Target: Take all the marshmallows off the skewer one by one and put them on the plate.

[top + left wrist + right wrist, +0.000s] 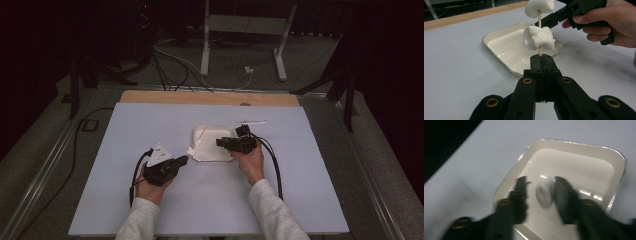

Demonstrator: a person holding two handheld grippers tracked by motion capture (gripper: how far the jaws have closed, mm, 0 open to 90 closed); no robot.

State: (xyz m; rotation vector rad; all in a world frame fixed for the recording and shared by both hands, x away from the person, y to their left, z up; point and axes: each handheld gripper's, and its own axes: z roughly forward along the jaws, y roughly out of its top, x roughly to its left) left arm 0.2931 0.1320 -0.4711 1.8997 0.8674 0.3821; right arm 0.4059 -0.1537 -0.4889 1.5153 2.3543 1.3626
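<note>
The left gripper (541,60) is sitting near the table's left-centre in the high view, its jaws clamped together on the lower end of a thin wooden skewer (539,18), which is standing up from the jaw tips in the left gripper view. The right gripper (540,192) is hovering over a tray, and its jaws are standing apart with a small pale lump between them; blur is making it impossible to tell whether either jaw is touching that lump.

Going from large to small: a big white sheet (150,200) is covering the table, with a strip of bare wood (200,97) showing along the far edge. At the sheet's middle a shallow cream tray (499,50) with a metal rim is lying flat. Two white marshmallows are sitting threaded on the skewer, the lower marshmallow (537,37) just above the left jaws and the upper marshmallow (539,7) near the stick's top. The pale lump (544,192) is hanging above the tray's glossy floor.
</note>
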